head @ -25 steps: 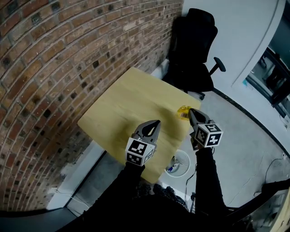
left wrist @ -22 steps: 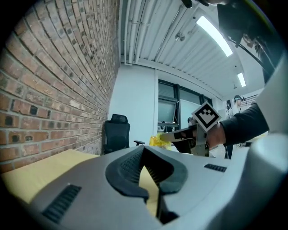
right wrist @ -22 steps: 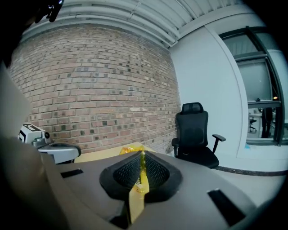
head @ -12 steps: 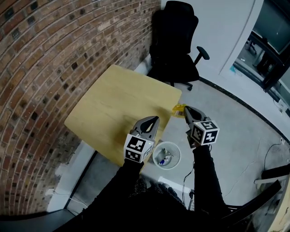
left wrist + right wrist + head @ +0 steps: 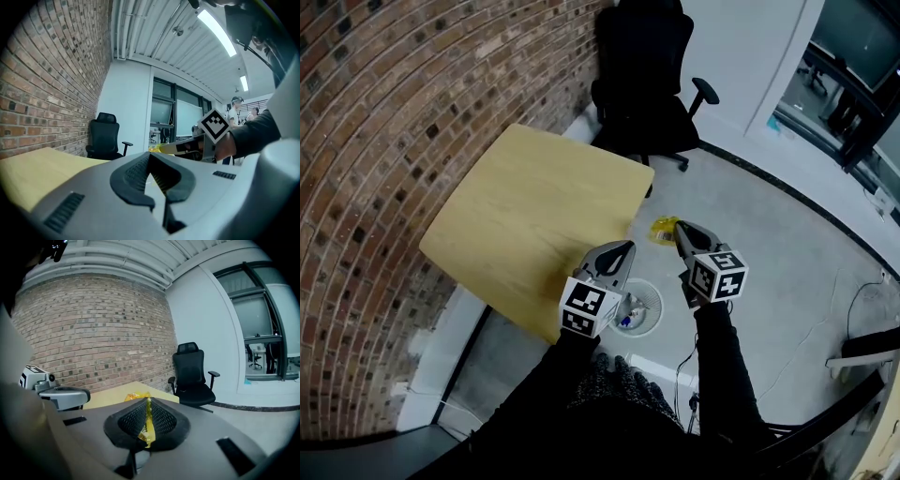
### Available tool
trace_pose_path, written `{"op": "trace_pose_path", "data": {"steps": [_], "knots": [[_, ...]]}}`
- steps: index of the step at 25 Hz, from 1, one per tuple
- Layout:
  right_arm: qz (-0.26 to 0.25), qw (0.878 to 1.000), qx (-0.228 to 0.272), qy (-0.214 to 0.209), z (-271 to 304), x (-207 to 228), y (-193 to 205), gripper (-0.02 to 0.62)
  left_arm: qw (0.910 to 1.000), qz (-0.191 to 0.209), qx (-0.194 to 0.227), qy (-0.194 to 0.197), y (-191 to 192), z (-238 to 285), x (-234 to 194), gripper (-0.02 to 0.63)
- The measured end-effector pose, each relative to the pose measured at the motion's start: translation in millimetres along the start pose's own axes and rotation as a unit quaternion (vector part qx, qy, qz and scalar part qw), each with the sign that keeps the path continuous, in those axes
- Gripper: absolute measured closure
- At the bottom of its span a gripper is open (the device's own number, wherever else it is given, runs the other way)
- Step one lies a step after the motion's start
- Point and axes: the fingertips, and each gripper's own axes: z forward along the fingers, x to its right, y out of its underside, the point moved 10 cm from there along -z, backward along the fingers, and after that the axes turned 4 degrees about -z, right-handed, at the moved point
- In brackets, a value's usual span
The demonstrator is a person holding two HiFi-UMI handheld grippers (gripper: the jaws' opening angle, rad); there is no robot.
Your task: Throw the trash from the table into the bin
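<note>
Your right gripper (image 5: 679,229) is clamped on the yellow wrapper (image 5: 663,228), pinching one crumpled edge. It holds the wrapper clear of the table (image 5: 516,216), out past the right-hand corner and over the floor just beyond the bin (image 5: 652,292). Your left gripper (image 5: 622,247) has its jaws together on nothing, near the table's front edge. The wrapper looks feather-light, soft and probably slick, so grip a folded edge; it may flutter or cling on release.

The black-sleeved arms (image 5: 724,361) are reaching forward; the grey left gripper (image 5: 623,247) is pointing ahead with jaws together, and the grey right gripper (image 5: 679,226) is pinching a crumpled yellow wrapper (image 5: 663,228).
</note>
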Motion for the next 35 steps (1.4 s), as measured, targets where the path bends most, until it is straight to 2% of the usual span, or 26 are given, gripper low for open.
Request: {"op": "trace_pose_path", "data": {"steps": [14,25,35], "knots": [[0.015,1.000,-0.020,0.010,-34.8,25.6,41.3,0.578,0.9996,-0.026,-0.009,0.004,28.1,21.5,48.0,0.601],[0.048,0.998,-0.042,0.006,-39.3,34.4,87.7,0.578,0.9981,-0.038,-0.048,0.011,67.6,35.0,60.2,0.601],[0.063,0.995,-0.071,0.012,-33.3,37.1,142.2,0.578,0.9928,-0.051,-0.106,0.025,128.6,43.4,61.5,0.601]]}}
